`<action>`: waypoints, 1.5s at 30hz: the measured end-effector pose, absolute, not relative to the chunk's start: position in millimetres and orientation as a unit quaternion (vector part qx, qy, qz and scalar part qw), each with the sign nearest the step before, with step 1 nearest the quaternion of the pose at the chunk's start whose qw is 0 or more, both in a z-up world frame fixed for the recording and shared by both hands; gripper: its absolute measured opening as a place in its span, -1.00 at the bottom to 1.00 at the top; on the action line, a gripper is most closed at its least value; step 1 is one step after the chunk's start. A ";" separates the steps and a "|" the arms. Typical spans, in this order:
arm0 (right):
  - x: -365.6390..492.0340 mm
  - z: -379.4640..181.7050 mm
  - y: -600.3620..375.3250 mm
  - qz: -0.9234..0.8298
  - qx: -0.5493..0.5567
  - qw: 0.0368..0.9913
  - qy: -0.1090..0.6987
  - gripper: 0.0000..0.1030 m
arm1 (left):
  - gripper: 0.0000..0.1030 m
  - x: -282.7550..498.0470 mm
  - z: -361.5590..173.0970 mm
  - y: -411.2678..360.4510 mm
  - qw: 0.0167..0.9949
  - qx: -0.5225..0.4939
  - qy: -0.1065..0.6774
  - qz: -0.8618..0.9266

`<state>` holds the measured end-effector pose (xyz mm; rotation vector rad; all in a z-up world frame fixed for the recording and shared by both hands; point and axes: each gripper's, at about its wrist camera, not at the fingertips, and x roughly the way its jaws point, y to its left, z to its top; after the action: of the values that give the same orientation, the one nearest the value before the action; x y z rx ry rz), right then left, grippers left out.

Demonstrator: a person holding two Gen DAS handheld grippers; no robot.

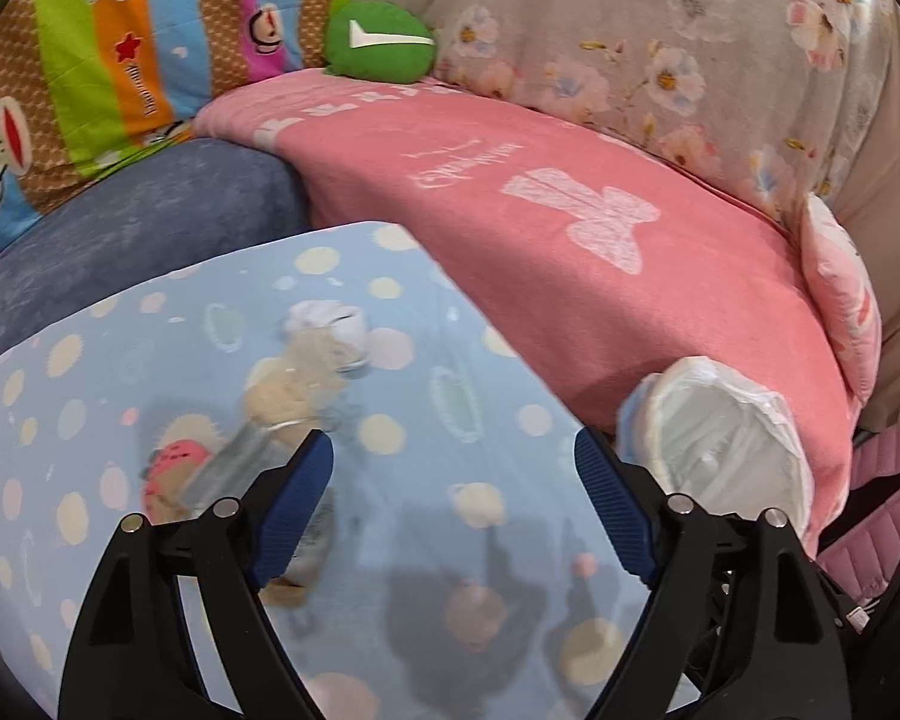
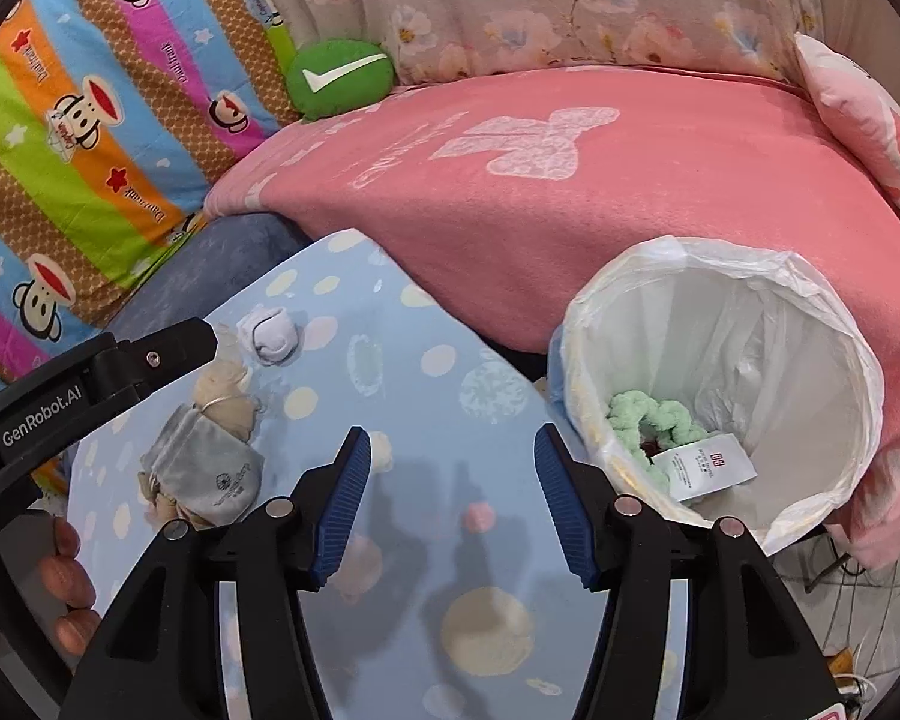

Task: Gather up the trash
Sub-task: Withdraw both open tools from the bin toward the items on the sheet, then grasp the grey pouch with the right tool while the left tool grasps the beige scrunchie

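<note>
Right gripper [image 2: 453, 498] fingers wide, empty; left gripper [image 1: 453, 504] same; grey pouch [image 2: 207, 477] near, bin [image 2: 822, 324] right.

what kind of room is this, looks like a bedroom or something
Most likely a bedroom or a child's sleeping corner at home: a folded pink blanket, a cartoon monkey quilt and a floral pillow are piled behind a dotted blue surface, with a lined trash bin beside it.

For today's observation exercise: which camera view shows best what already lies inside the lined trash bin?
The right wrist view: it looks down into the trash bin, showing a green fluffy item and a white label. The left wrist view shows only the bin's blurred bag-covered rim, partly behind a finger.
</note>
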<state>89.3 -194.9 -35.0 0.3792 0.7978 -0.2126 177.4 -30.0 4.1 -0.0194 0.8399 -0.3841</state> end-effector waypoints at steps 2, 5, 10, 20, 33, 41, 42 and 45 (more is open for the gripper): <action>94.1 -34.9 -182.0 -0.092 0.179 0.899 0.388 0.08 | 0.53 179.3 2.9 -15.0 0.896 -0.017 0.408 -0.175; 102.0 -35.7 -160.8 -0.075 0.169 0.901 0.393 0.12 | 0.55 183.0 2.2 5.2 0.899 -0.021 0.409 -0.158; 115.3 -38.9 -123.0 -0.045 0.152 0.900 0.406 0.14 | 0.58 187.9 0.3 35.1 0.902 -0.022 0.408 -0.139; 143.3 -47.6 -61.4 0.004 0.153 0.893 0.423 0.14 | 0.58 205.0 -17.0 124.0 0.901 -0.069 0.423 -0.070; 194.3 -77.0 -7.4 0.047 0.193 0.868 0.455 0.14 | 0.58 220.6 -38.1 173.5 0.890 -0.093 0.445 -0.031; 198.8 -97.1 -13.5 0.037 0.193 0.862 0.467 -0.70 | 0.57 219.2 -48.1 171.8 0.886 -0.090 0.454 -0.043; 196.9 -96.7 -16.8 0.034 0.193 0.863 0.466 -0.73 | 0.57 218.6 -48.9 170.0 0.885 -0.090 0.455 -0.045; 188.0 -93.2 -33.3 0.019 0.202 0.864 0.460 -0.76 | 0.56 217.0 -50.3 161.5 0.883 -0.087 0.457 -0.058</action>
<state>188.0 -33.3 -93.2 0.4238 0.9634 0.0396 217.0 161.5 -50.3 -0.1815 0.9509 -0.1207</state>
